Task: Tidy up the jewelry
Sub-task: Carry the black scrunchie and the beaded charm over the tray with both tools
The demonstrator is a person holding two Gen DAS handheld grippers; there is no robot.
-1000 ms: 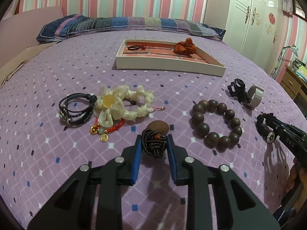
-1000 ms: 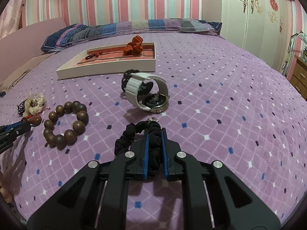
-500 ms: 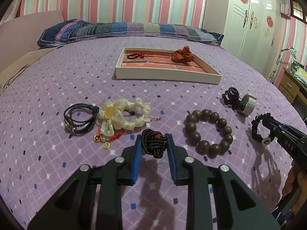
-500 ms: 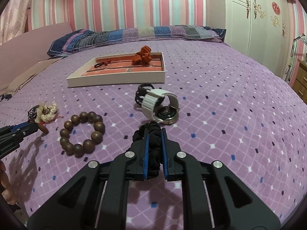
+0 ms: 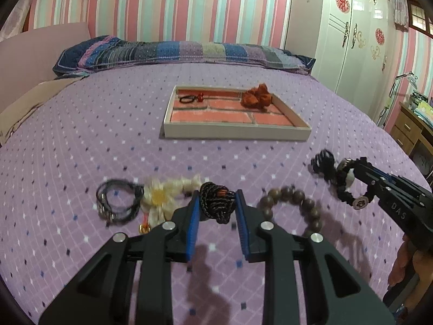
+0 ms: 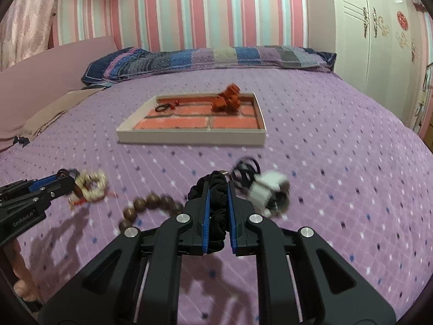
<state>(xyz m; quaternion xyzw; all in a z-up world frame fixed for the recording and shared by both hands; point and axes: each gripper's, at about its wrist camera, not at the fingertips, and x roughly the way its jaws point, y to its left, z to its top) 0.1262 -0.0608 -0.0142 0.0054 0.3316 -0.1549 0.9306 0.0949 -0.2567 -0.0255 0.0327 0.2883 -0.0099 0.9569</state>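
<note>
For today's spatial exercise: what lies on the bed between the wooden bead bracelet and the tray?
Nothing: only bare purple bedspread separates the wooden bead bracelet from the tray, clearest in the left wrist view.

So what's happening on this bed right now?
A person holding a tool in each hand is sorting jewelry on a purple bedspread. The left tool is clamped on a dark braided bracelet; the right tool grips a black scrunchie-style band. A wooden bead bracelet, a cream flower scrunchie, a black cord bracelet and a white-strapped watch lie on the bed. The brick-lined tray ahead holds an orange scrunchie and a small black cord with red beads.
</note>
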